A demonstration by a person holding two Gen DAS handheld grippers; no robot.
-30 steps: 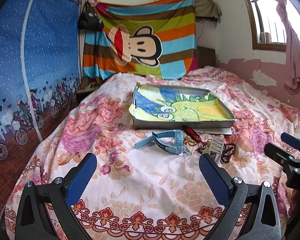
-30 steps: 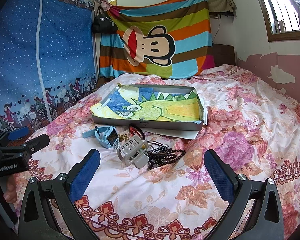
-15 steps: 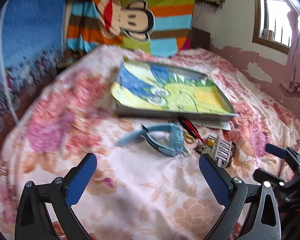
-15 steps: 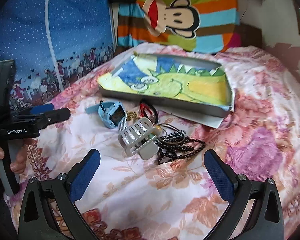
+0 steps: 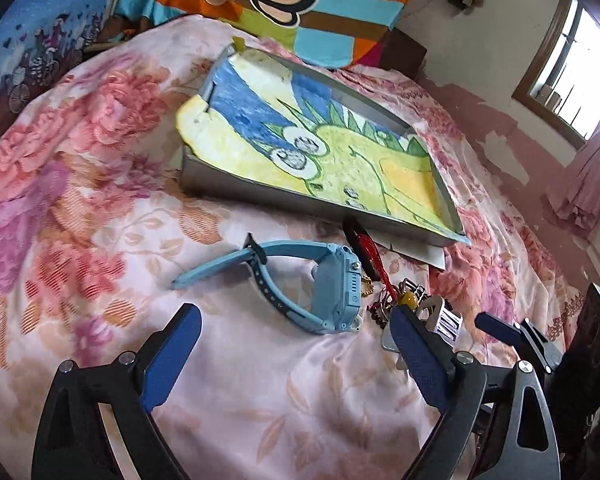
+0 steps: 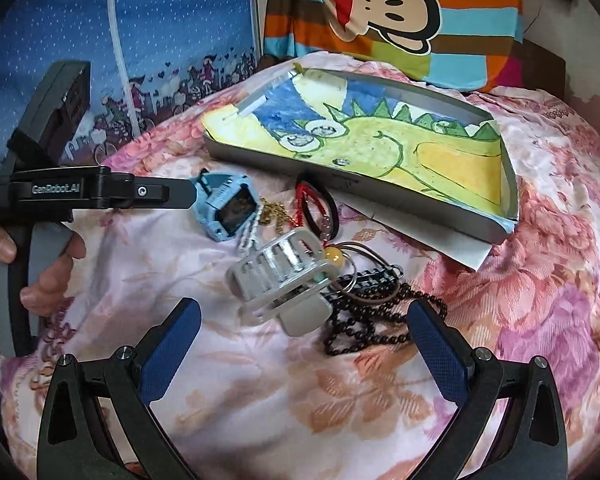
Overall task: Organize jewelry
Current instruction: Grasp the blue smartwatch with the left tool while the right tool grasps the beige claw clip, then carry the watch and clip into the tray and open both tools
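Both tongs hang wide and hold nothing: we see the left gripper low over the flowered bedspread with its blue pads spread to either side of the blue watch, which lies on its side just ahead of them, strap end pointing left. Our right gripper is spread just as wide over the heap of jewelry, its pads flanking a pale slotted hair clip and a string of black beads, touching neither. From the right wrist view we also see the left gripper's dark body, gripped by a hand, with its fingertips reaching in right beside the watch face. Just past the clip lie thin metal rings with a yellow bead, then a small gold chain next to the watch and a red and black hair tie. Beyond these sits a shallow grey tray lined with a crayon drawing of a green dinosaur, a white sheet of paper poking out under its near edge. Farthest back hang a striped monkey blanket and a blue curtain.
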